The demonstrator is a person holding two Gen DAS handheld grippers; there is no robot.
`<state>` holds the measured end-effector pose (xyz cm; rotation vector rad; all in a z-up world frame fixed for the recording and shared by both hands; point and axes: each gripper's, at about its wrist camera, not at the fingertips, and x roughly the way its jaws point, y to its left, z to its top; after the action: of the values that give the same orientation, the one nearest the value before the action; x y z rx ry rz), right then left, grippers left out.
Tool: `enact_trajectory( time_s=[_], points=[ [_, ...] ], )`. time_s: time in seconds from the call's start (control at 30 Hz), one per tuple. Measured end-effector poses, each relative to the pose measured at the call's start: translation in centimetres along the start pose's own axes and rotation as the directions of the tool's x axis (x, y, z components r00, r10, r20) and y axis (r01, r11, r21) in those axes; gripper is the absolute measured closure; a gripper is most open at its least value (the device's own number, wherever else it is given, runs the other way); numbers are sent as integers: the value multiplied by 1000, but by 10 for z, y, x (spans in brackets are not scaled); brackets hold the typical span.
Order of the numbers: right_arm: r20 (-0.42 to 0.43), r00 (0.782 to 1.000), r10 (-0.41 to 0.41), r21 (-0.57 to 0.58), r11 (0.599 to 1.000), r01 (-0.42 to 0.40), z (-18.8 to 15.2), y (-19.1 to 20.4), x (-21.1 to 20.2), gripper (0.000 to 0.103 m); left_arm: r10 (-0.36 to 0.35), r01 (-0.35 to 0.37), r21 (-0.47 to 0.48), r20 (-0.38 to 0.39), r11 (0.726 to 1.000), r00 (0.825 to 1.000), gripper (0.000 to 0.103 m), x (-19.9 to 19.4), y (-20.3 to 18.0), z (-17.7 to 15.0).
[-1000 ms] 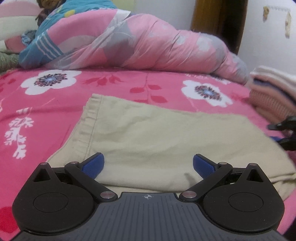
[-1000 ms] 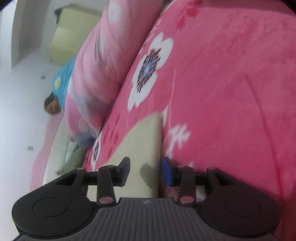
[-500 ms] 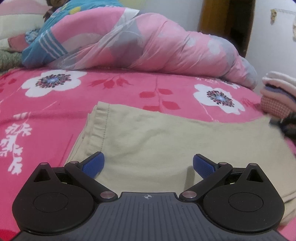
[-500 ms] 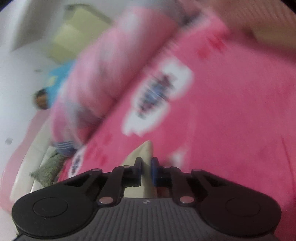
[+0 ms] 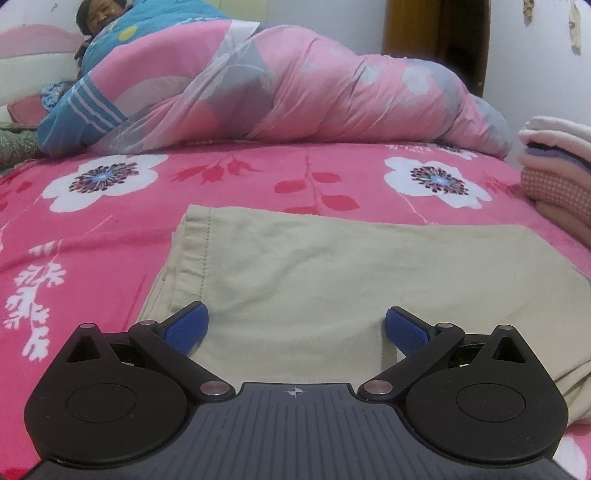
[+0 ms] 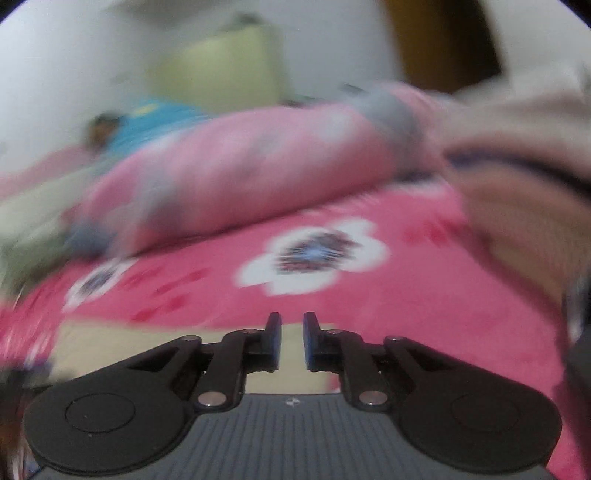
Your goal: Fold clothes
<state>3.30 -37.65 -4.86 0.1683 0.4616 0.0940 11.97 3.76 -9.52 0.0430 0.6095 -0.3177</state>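
Observation:
A beige folded garment (image 5: 332, 277) lies flat on the pink flowered bedsheet (image 5: 92, 236), its stitched hem at the left. My left gripper (image 5: 295, 328) hovers low over the garment's near edge, open wide, the blue pads (image 5: 186, 326) apart with only cloth beneath them. In the blurred right wrist view my right gripper (image 6: 291, 339) sits above the garment's (image 6: 110, 347) far edge. Its jaws are opening from a narrow gap, and nothing is between them.
A stack of folded clothes (image 5: 557, 166) stands at the right edge of the bed, close on the right in the right wrist view (image 6: 524, 177). A pink quilt (image 5: 295, 92) covers a person (image 5: 99, 18) lying along the back.
The right gripper rolled from a tilted view to level and lifted off the garment's corner, closing and then parting slightly. It left the left view's right edge. The left gripper crept slightly closer.

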Motion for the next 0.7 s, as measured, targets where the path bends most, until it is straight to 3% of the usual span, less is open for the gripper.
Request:
enact_trajectory(
  time_s=[0.07, 0.1, 0.17, 0.2, 0.27, 0.3, 0.37, 0.43, 0.5, 0.6, 0.7],
  points=[
    [-21, 1000, 17, -147, 989, -20, -20, 27, -20, 63, 5, -5, 4, 2, 1000, 1000, 0, -1, -1, -1],
    [-67, 998, -17, -206, 979, 3, -36, 34, -20, 61, 7, -7, 6, 4, 1000, 1000, 0, -1, -2, -1],
    [-203, 968, -149, -291, 953, 86, -75, 36, -3, 59, 12, -12, 16, 4, 1000, 1000, 0, -1, -4, -1],
    [-156, 976, -155, -273, 956, 108, -86, 35, -6, 59, 16, -16, 25, 2, 1000, 1000, 0, -1, -5, -1],
    [-149, 971, -187, -192, 969, 157, -77, 36, -19, 63, 23, -22, 51, -10, 998, 1000, 0, -5, -6, 2],
    [-107, 973, -206, -182, 966, 184, -71, 42, -29, 62, 28, -28, 60, 1, 998, 1000, 0, -11, -6, 3],
    [17, 989, -146, -184, 972, 147, -70, 52, -56, 62, 43, -45, 60, 32, 997, 999, 0, -22, -4, 3],
    [-11, 994, -108, -163, 981, 105, -81, 52, -57, 61, 50, -52, 36, 44, 998, 998, 0, -31, -3, 3],
    [-129, 979, -159, -155, 978, 139, -100, 45, -38, 58, 26, -27, 13, 54, 1000, 998, 0, -40, -7, 1],
    [-95, 983, -158, 29, 986, 162, -101, 33, -54, 57, 0, -7, 87, 77, 996, 997, 0, -58, -29, -1],
    [-60, 984, -169, 192, 965, 178, -94, 25, -80, 56, -46, 24, 173, 122, 985, 991, 0, -78, -55, -5]
  ],
)
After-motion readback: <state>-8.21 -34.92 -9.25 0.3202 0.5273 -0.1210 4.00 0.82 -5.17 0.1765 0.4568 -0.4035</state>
